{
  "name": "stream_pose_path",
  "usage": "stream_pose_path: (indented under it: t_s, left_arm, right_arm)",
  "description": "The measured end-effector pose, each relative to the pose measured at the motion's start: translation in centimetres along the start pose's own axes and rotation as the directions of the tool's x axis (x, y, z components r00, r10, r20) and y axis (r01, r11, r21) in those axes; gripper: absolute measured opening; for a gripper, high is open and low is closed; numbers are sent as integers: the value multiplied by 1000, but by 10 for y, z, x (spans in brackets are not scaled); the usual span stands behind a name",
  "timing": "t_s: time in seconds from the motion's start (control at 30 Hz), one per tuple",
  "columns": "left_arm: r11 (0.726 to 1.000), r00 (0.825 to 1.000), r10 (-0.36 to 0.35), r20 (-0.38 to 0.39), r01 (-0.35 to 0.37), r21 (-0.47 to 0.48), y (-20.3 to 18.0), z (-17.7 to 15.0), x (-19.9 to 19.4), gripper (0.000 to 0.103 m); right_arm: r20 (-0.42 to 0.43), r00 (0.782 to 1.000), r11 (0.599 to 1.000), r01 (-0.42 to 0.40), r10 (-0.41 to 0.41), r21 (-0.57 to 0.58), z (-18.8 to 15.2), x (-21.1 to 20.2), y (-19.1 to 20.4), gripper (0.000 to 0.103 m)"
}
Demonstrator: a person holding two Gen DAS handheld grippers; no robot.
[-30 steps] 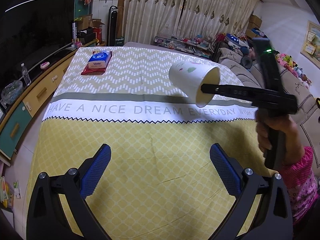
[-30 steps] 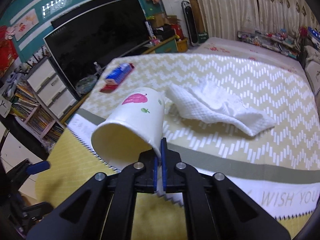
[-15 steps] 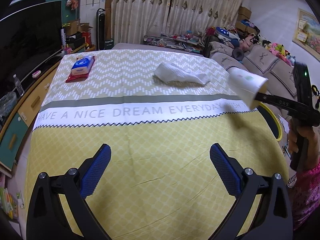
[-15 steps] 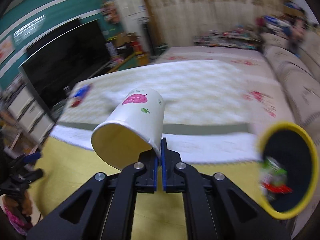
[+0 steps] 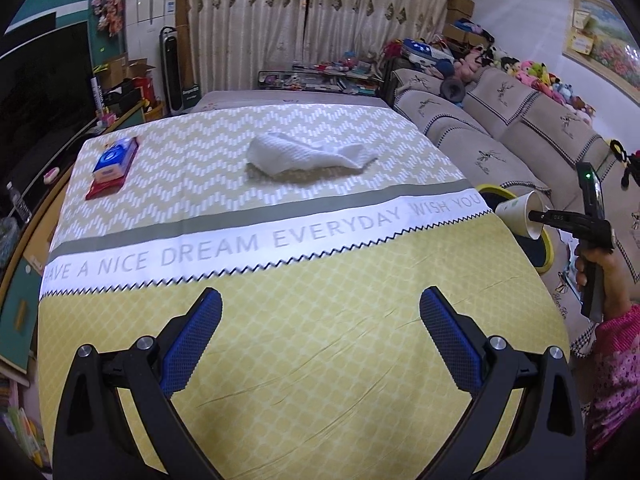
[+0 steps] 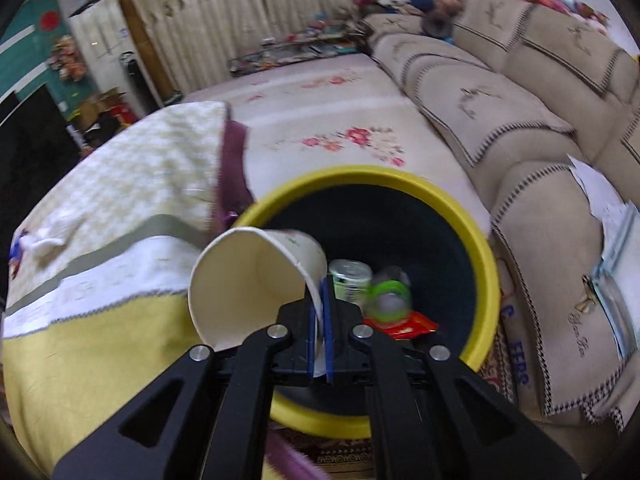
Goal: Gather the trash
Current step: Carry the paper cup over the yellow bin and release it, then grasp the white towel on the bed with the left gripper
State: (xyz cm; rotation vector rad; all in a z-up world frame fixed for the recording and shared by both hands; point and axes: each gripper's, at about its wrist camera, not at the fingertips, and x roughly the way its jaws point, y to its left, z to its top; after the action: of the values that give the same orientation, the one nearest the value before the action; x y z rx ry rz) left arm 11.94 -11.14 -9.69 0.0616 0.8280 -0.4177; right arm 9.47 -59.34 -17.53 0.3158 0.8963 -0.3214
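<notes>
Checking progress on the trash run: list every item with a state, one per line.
paper cup: on its side, rim pinched, over the bin
right gripper: shut on the cup
left gripper: open, empty
trash bin: open, holding trash
white towel: crumpled on the table
tissue pack: lying flat

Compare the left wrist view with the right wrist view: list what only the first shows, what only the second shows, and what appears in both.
Only the left wrist view: the open, empty left gripper, the blue-and-red tissue pack, and the hand holding the right gripper's handle.

Only the right wrist view: the inside of the yellow-rimmed bin, holding a green can, a blurred green-banded bottle and a red wrapper.

Both: the paper cup pinched by its rim in the right gripper, the white towel, the yellow tablecloth and the sofa.
</notes>
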Motion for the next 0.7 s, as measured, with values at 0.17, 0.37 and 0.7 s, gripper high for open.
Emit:
stream_pose_path:
  t_s: [0.17,0.37,0.7]
  left_arm:
    - [999,1000,-18,-21,18,27,-9,11,10,98]
    - [999,999,-19,-30,20,50,-10,30,26,98]
    - [998,997,-8,-81,13,59,17,84,77,98]
  right_arm:
    - [-8,999,997,49,-48,54,3,15,-18,27]
    - [45,996,995,68,-71,76,6,13,-23,45]
    - [65,997,999,41,-43,30,2,5,-7,52]
